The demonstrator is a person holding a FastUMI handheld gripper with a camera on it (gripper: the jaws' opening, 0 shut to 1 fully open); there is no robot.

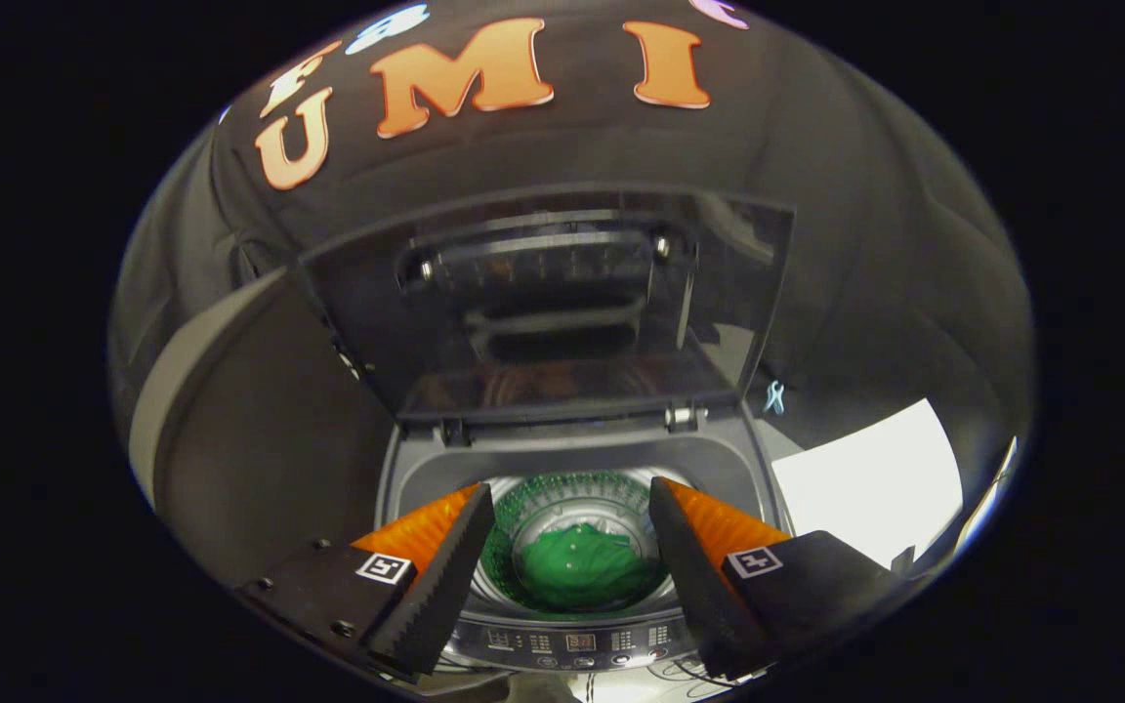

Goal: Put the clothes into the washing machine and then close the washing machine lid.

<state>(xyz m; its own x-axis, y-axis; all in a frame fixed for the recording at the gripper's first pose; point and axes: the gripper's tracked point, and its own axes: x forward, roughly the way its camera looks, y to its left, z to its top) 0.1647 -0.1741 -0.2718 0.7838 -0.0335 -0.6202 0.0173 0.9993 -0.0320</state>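
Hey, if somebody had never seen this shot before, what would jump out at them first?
Probably the green garment lying at the bottom of the washing machine drum, seen between the gripper's open fingers, which hold nothing. Next, the raised transparent lid standing upright beyond the drum, so the machine is open. A bright white sheet lies to the right of the machine.

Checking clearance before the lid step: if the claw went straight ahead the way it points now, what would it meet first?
Probably the green garment at the bottom of the washing machine drum. The open claw frames it with nothing between, though depth is hard to judge. The raised lid stands beyond.
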